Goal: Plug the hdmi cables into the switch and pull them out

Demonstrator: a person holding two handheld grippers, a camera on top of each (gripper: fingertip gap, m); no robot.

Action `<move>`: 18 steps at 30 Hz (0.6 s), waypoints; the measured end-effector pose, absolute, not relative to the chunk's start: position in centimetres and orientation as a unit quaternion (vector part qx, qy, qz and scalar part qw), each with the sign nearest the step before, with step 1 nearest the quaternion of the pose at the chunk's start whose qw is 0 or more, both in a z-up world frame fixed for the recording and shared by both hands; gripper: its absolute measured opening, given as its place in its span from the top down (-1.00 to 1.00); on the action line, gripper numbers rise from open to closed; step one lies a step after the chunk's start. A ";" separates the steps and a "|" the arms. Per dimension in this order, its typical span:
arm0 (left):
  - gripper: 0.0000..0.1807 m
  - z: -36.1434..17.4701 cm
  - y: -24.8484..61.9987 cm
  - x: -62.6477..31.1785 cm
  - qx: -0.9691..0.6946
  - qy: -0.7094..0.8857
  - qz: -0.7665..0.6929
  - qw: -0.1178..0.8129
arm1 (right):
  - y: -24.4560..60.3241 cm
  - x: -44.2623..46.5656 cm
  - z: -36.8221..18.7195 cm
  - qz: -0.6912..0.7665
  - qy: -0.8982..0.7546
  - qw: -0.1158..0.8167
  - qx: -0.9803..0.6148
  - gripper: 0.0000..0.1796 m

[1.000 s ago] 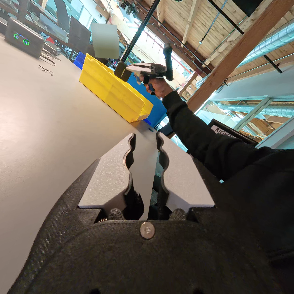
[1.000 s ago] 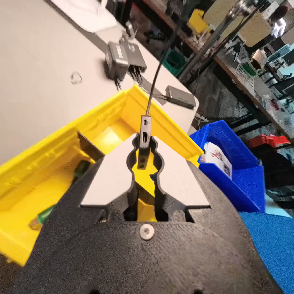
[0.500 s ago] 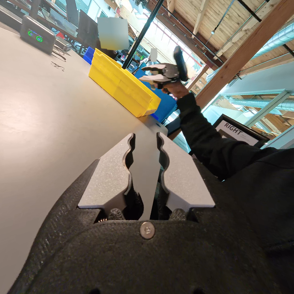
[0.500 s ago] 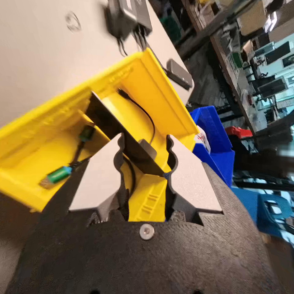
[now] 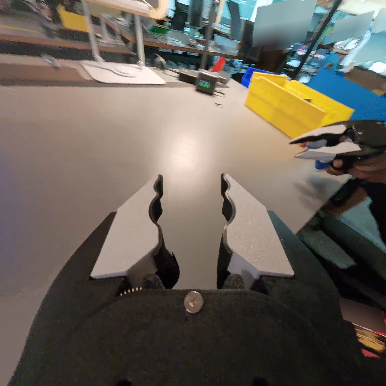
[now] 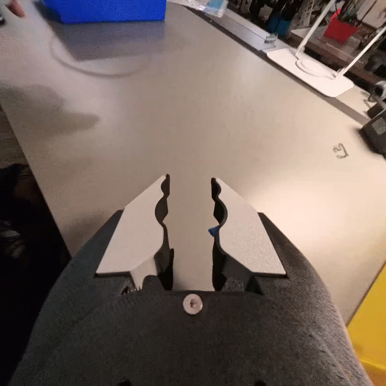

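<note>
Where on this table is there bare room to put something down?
The wide grey tabletop ahead of the left gripper is bare, bordered by the white lamp base and the yellow bin. It is crowded by the small black box and its wires.

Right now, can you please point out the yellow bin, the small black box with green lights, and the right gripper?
yellow bin (image 5: 277, 104), left wrist view, on its near side wall.
small black box with green lights (image 5: 205, 83), left wrist view, on its front face.
right gripper (image 6: 190, 177), right wrist view, between its open fingertips.
</note>
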State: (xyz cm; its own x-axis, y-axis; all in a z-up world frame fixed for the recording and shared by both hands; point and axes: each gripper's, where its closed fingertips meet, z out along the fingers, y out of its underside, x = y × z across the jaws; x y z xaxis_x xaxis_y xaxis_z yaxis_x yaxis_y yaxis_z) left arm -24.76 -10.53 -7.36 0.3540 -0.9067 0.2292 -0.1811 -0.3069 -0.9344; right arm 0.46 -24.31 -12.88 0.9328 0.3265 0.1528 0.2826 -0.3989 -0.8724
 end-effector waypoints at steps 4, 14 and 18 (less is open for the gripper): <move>0.30 -4.4 -6.6 -30.3 -0.713 0.361 -0.319 0.510 | -24.0 2.3 -16.0 -0.029 -0.188 0.456 -0.869 0.56; 0.30 0.1 7.5 -43.1 -0.802 0.224 -0.147 0.535 | -24.3 1.5 -16.6 -0.036 -0.226 0.443 -0.867 0.55; 0.28 -4.2 12.3 -40.9 -0.844 0.302 -0.118 0.428 | -24.5 1.3 -16.6 -0.030 -0.231 0.441 -0.867 0.55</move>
State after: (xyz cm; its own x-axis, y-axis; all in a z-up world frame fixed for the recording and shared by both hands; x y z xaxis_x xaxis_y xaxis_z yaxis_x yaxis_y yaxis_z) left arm -40.95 12.29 -4.20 0.7899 -0.6105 -0.0581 -0.4079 -0.4522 -0.7932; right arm 1.31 -24.45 -16.63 0.8913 0.3740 0.2565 0.4274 -0.5035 -0.7509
